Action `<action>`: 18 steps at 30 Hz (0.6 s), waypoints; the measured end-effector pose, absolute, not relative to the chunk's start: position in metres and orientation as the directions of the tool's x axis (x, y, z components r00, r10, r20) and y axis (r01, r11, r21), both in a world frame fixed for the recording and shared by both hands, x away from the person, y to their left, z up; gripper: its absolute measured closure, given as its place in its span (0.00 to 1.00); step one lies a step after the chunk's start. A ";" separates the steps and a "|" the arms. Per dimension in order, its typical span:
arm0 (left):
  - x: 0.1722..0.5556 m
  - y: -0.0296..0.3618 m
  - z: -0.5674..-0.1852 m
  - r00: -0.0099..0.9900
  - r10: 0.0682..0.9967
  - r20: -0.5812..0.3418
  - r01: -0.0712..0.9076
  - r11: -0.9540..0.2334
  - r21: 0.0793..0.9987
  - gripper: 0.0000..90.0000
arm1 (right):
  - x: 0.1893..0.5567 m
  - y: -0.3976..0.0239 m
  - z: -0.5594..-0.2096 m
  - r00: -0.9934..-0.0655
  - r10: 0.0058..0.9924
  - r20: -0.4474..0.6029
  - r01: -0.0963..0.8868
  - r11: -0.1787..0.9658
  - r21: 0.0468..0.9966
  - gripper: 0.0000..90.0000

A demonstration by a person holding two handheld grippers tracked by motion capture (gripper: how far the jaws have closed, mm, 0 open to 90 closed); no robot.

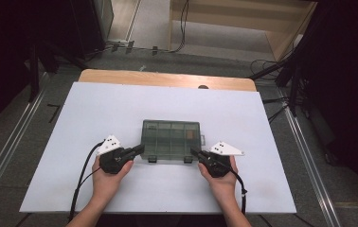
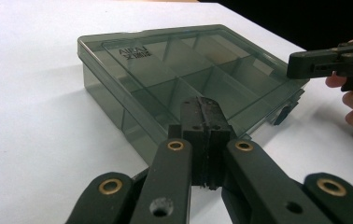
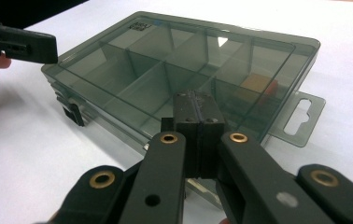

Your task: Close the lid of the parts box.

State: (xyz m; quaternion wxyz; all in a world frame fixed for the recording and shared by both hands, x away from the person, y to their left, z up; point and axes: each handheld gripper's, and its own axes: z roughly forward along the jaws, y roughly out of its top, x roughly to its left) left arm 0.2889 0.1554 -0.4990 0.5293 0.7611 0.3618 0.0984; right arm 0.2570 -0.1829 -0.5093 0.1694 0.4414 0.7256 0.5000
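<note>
Organizer box [image 1: 171, 139], smoky see-through plastic, gridded compartments, closed lid, matte white table [image 1: 120, 104], left gripper [image 1: 140, 150] at 8 o'clock, right gripper [image 1: 194, 152] at 4, both pinched shut, holding nothing, dark room.

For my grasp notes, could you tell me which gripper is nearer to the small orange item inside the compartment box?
Right. The right gripper sits at the box's near right corner, close to the orange item; the left gripper is at the near left corner, farther off.
</note>
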 end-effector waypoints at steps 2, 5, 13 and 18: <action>0.289 0.155 -0.500 0.716 0.654 -0.243 0.450 -0.167 0.877 1.00 | 0.257 -0.183 -0.510 -0.553 0.810 0.194 0.468 0.110 0.877 0.98; 0.287 0.155 -0.499 0.722 0.654 -0.226 0.433 -0.171 0.885 0.94 | 0.258 -0.184 -0.509 -0.556 0.802 0.217 0.479 0.095 0.873 0.90; 0.280 0.157 -0.493 0.751 0.627 -0.206 0.399 -0.183 0.898 0.53 | 0.257 -0.187 -0.505 -0.604 0.761 0.237 0.462 0.092 0.882 0.46; 0.279 0.170 -0.489 0.759 0.612 -0.222 0.398 -0.166 0.902 0.25 | 0.255 -0.193 -0.500 -0.597 0.763 0.249 0.451 0.062 0.890 0.13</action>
